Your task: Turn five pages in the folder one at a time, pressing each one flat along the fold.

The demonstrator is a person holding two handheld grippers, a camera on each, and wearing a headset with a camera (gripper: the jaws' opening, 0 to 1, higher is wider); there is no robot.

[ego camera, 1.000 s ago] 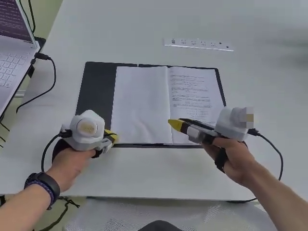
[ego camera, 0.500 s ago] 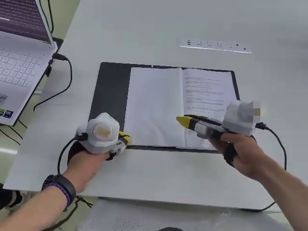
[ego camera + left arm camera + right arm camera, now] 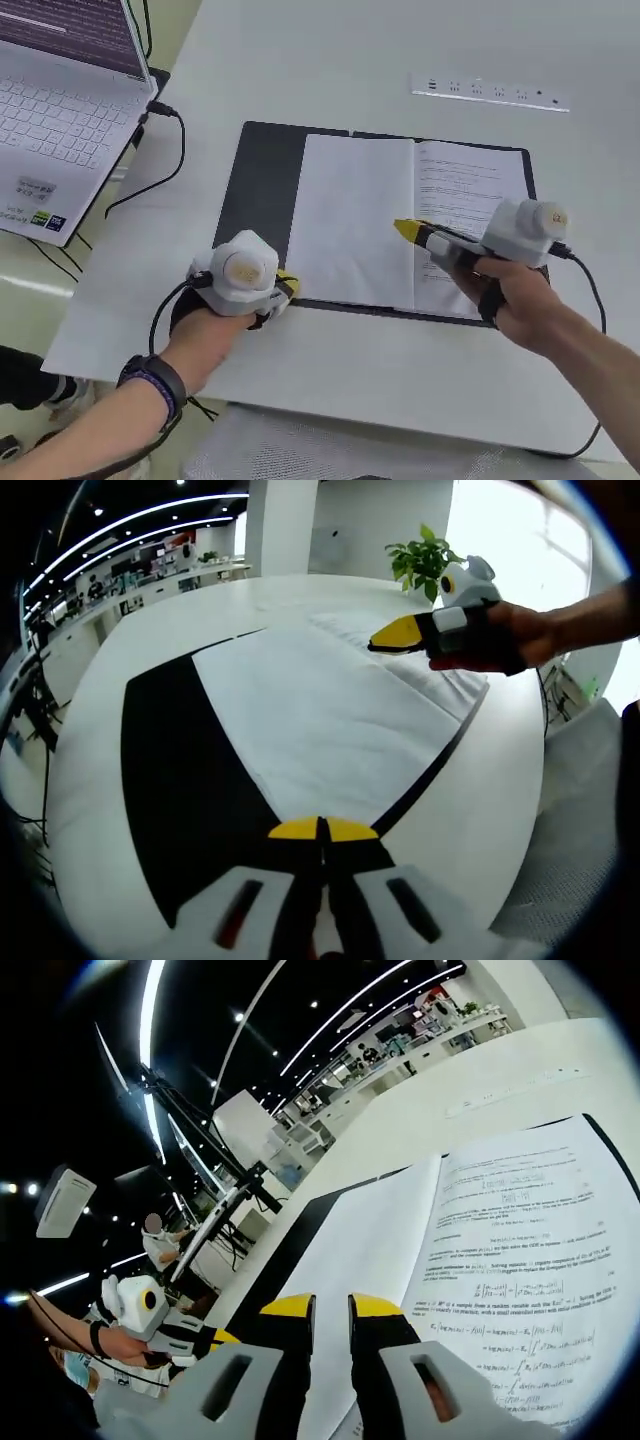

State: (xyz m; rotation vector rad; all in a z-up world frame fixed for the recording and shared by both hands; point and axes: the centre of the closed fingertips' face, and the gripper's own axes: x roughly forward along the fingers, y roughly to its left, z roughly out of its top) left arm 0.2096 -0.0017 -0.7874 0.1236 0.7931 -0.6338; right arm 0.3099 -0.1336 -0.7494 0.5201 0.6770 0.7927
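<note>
While the folder (image 3: 262,190) lies open and flat on the white worktop (image 3: 300,60), both hand-held grippers sit at its near half. Folder is black. Its left inside cover is bare, a blank white page (image 3: 350,225) lies in the middle, and a printed page (image 3: 470,185) with lines of text lies on the right. The fold between the two pages runs near to far.

Left hand-held gripper (image 3: 322,830): yellow-tipped jaws pressed together, nothing between them. It is at the near edge of the folder, by the near left corner of the blank page, over the black cover. Cannot tell if the tips touch the cover. The left hand (image 3: 215,325) wraps the white body, with a dark band on the wrist and a black cable trailing off to the left.

Right hand-held gripper (image 3: 332,1307): jaws parted by a slim gap, holding nothing. Tips point left and sit at the fold, on the near part of the pages, coming in across the printed page. Cannot tell if they press the paper or hang just above it. The right hand (image 3: 510,300) holds it over the near right corner of the folder.

An open laptop (image 3: 60,130) sits far left with a cable plugged into its side. A white power strip (image 3: 490,92) lies beyond the folder's far right corner, well apart from it.
</note>
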